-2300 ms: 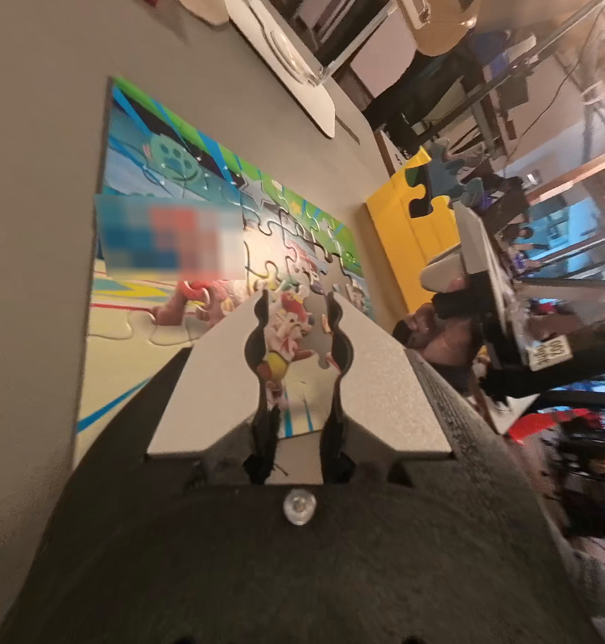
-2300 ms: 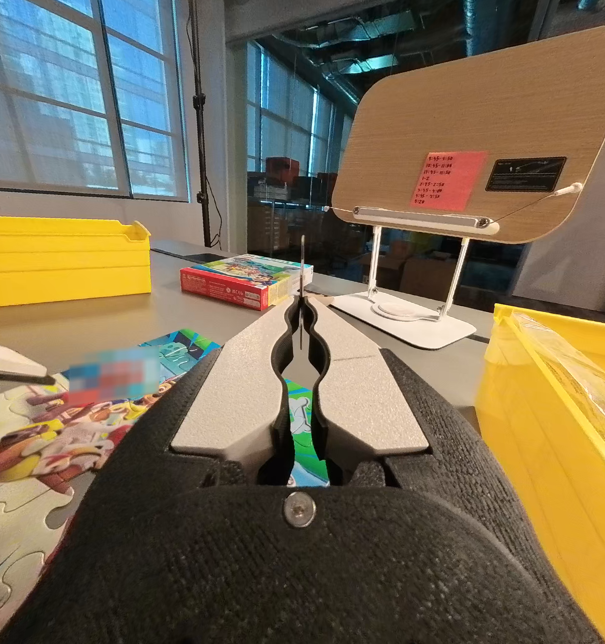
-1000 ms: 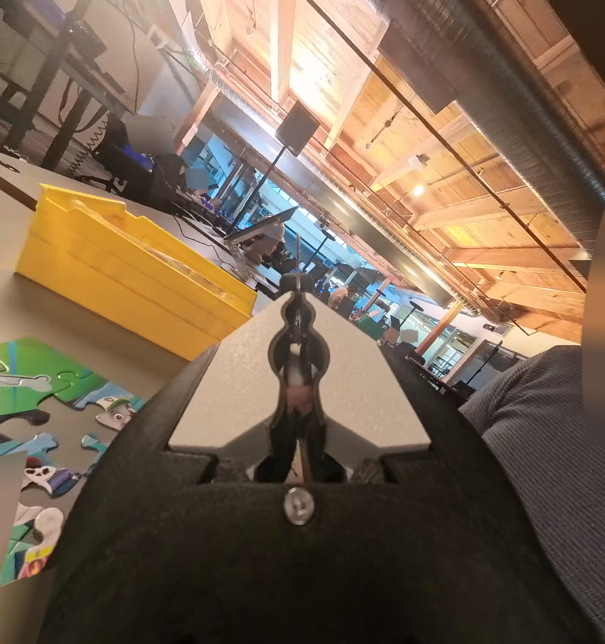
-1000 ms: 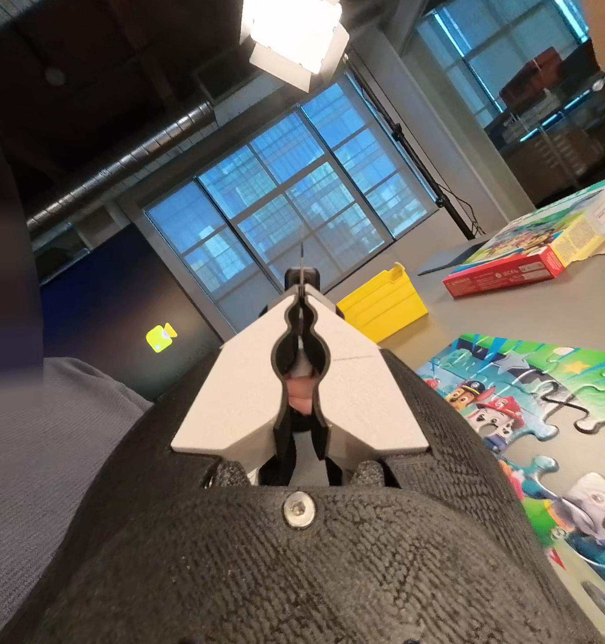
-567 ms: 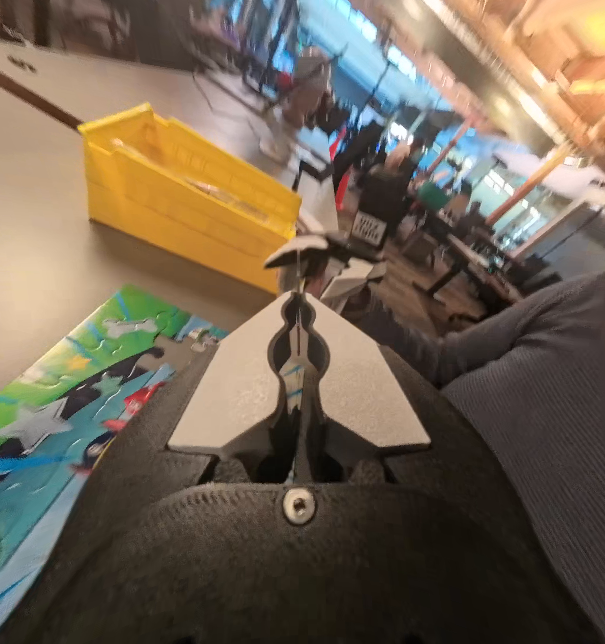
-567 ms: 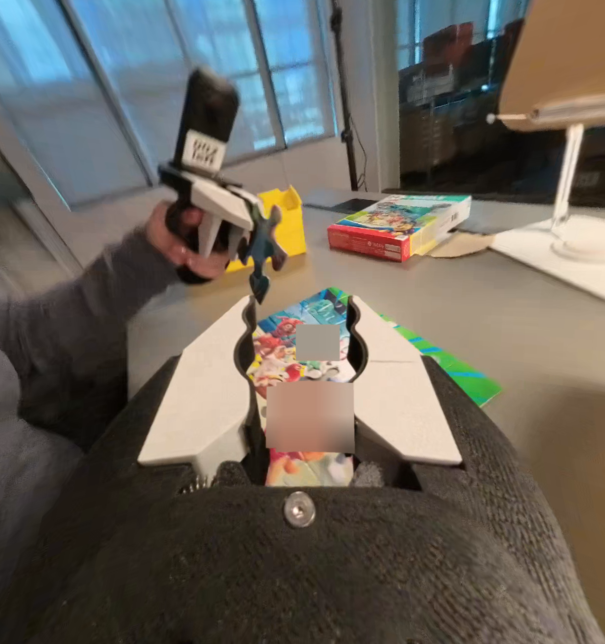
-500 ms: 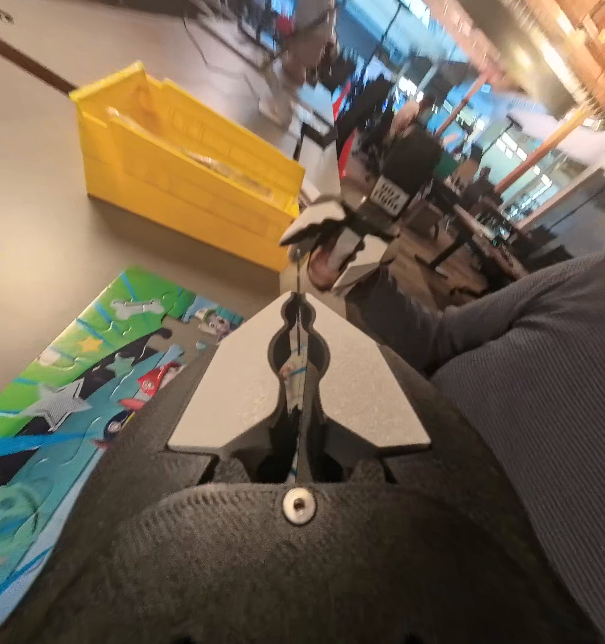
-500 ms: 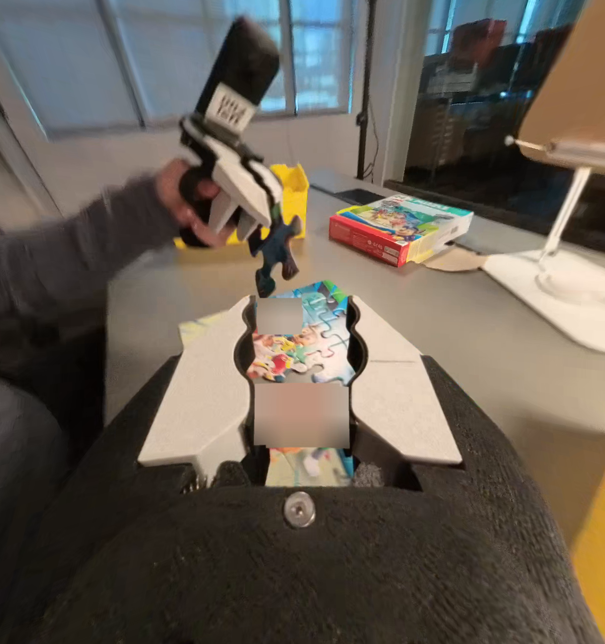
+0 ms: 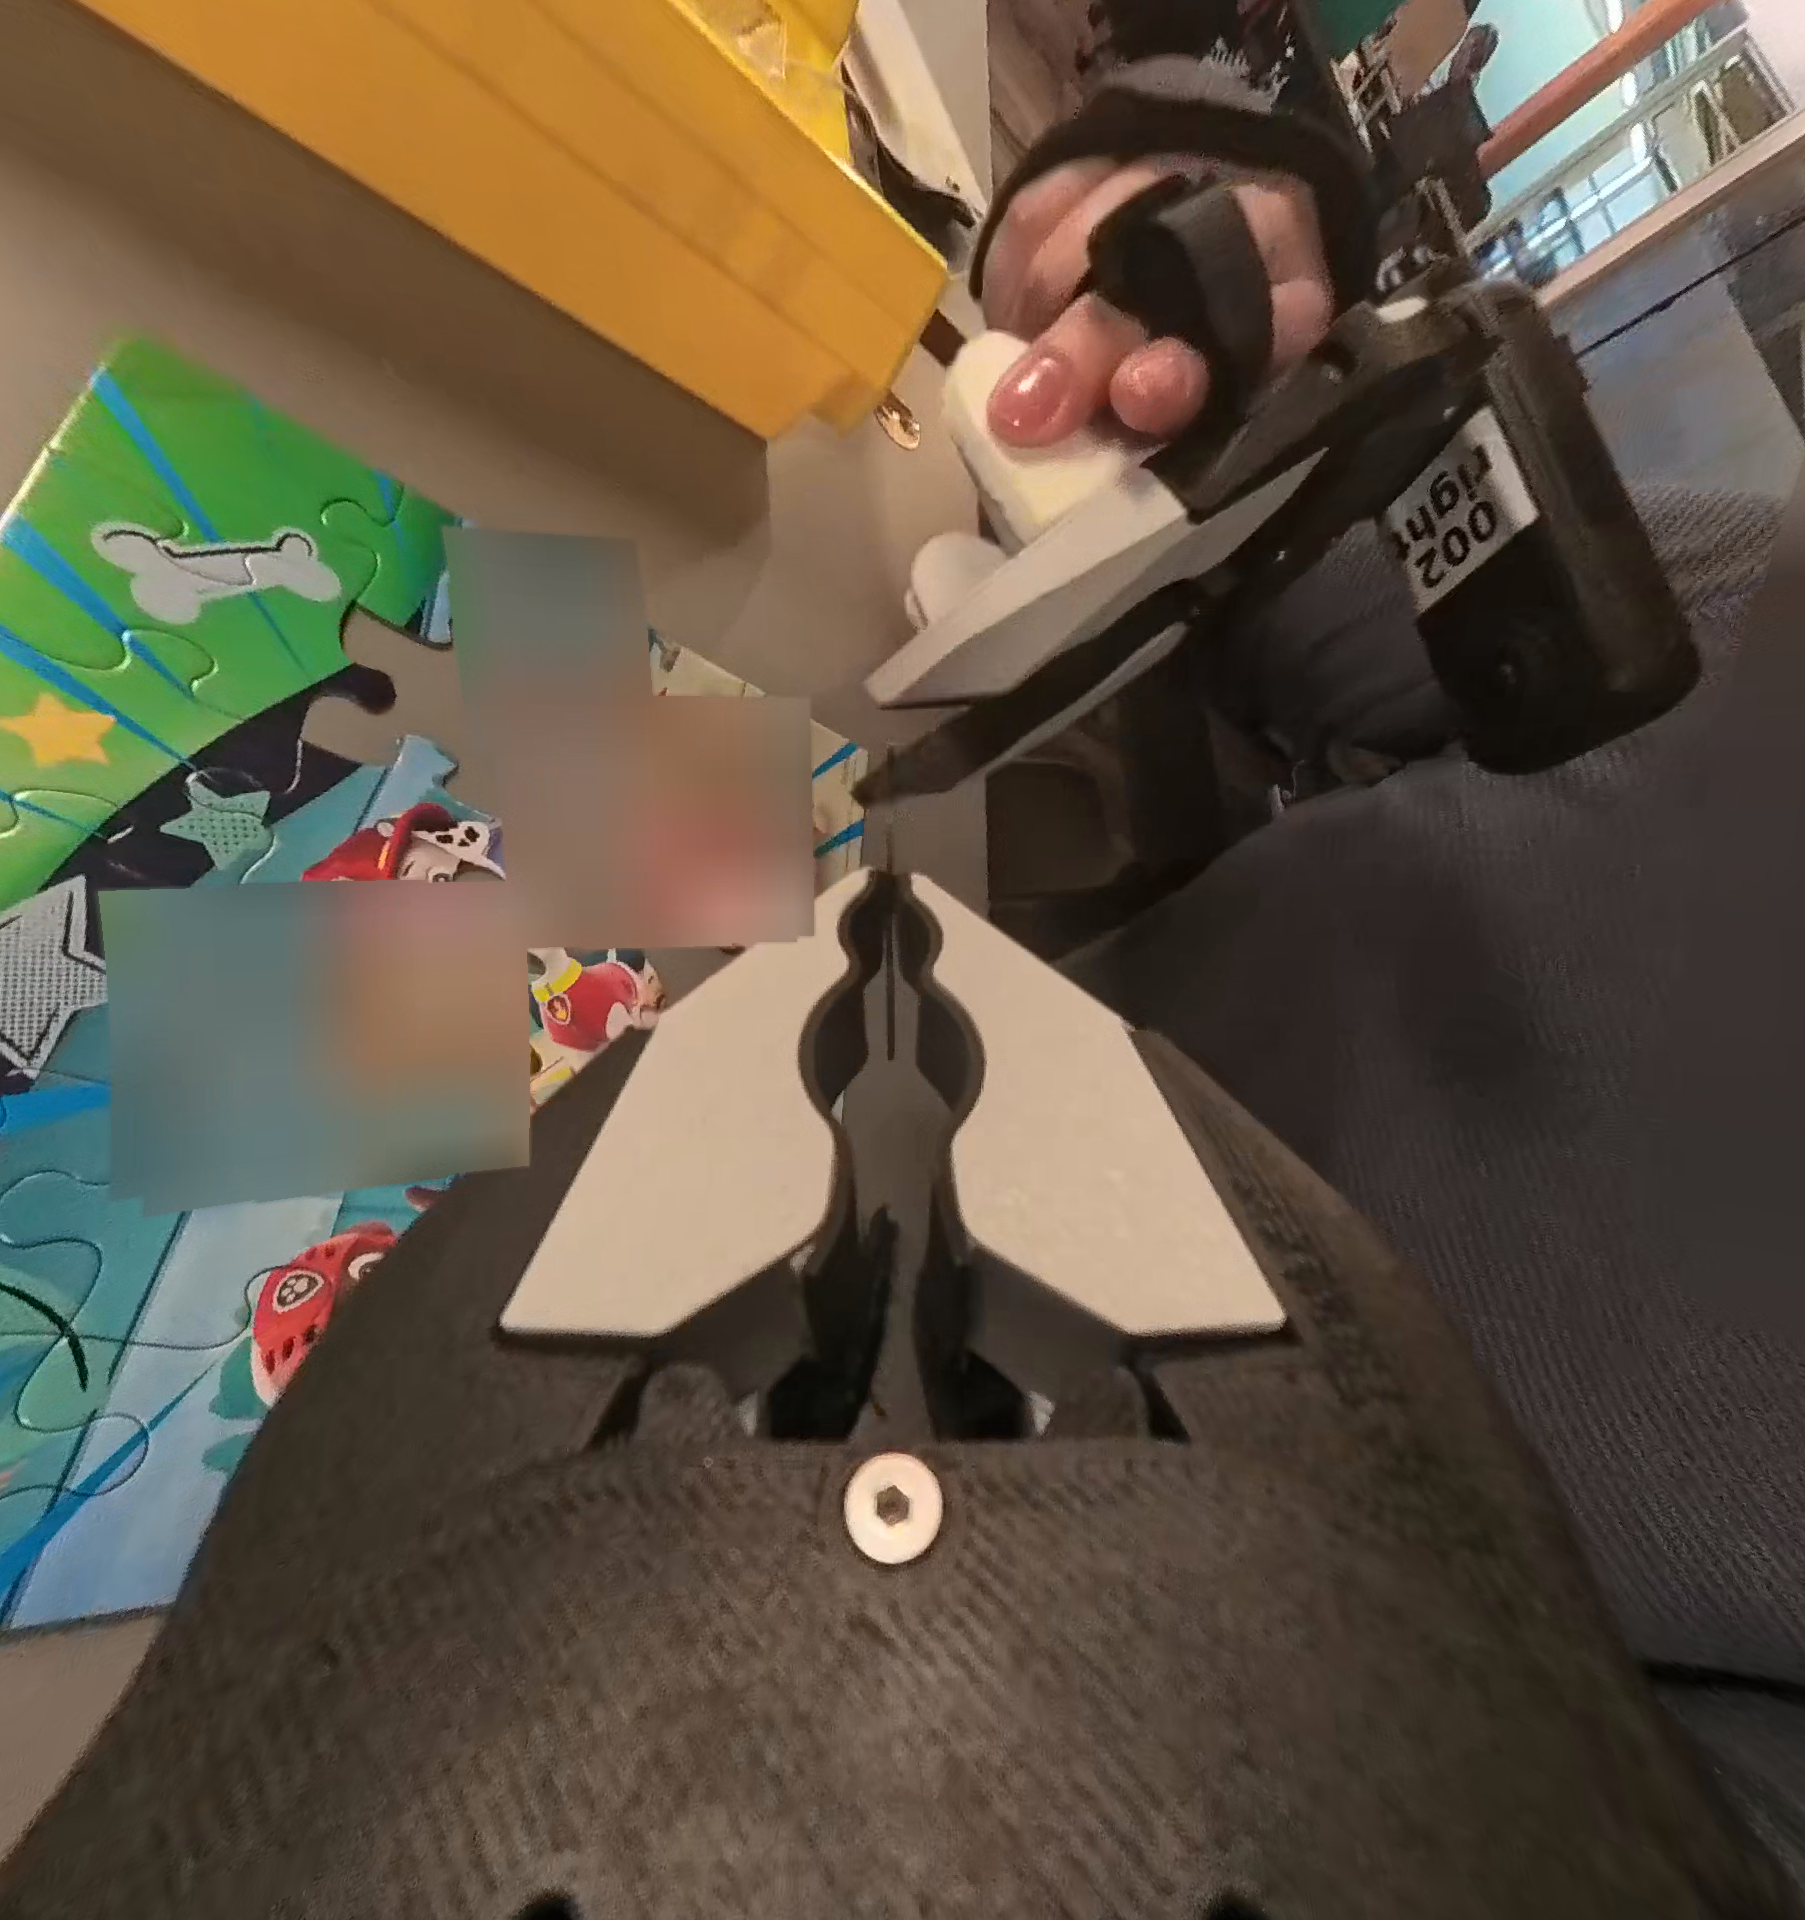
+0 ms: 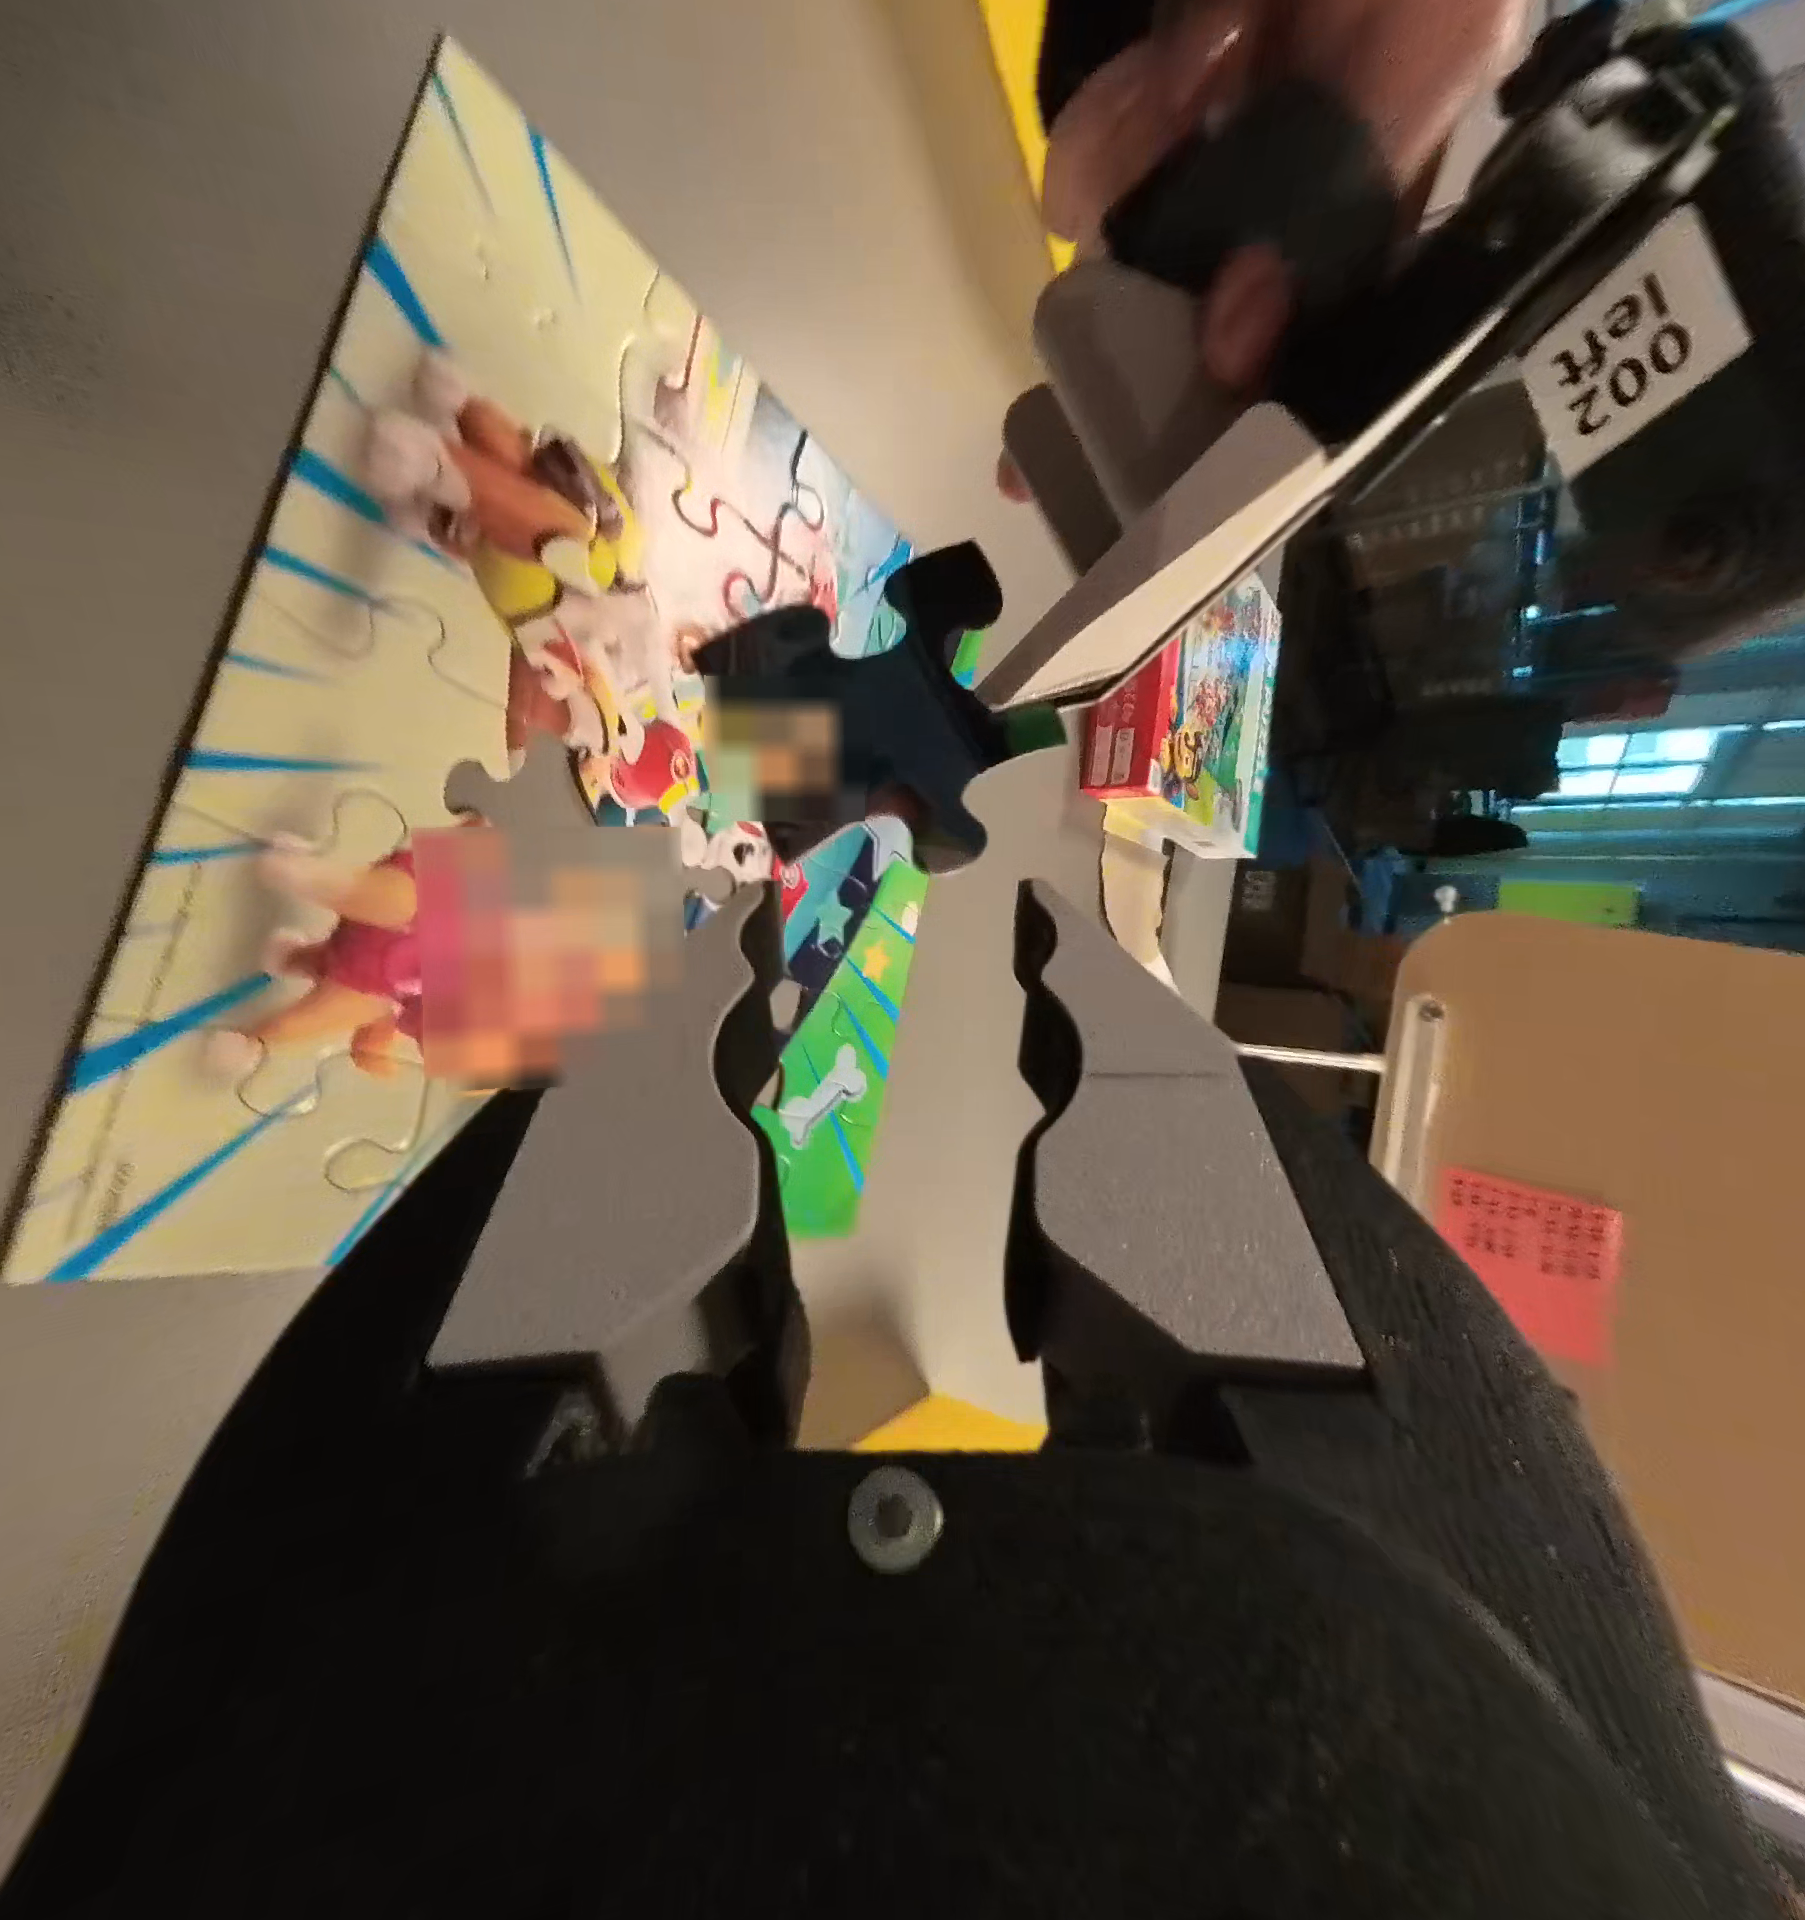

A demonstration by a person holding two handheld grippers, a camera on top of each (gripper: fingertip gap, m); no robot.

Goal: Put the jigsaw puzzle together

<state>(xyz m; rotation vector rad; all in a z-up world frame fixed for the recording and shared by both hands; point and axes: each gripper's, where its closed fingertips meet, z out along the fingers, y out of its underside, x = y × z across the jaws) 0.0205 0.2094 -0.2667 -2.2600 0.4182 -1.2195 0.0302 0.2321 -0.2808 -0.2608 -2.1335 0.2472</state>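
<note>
One dark puzzle piece (image 10: pixel 877 717) is clamped in your left gripper (image 9: pixel 890 883); the right gripper (image 10: pixel 893 904) (fingers apart) holds nothing; several gaps remain in the puzzle (image 10: pixel 358 727).

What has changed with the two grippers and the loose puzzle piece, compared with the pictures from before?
The dark puzzle piece passed from the right gripper to the left gripper. The right's jaws, shut on it earlier, now stand open and bare; the left's are shut on it. The assembled puzzle stayed on the table.
</note>
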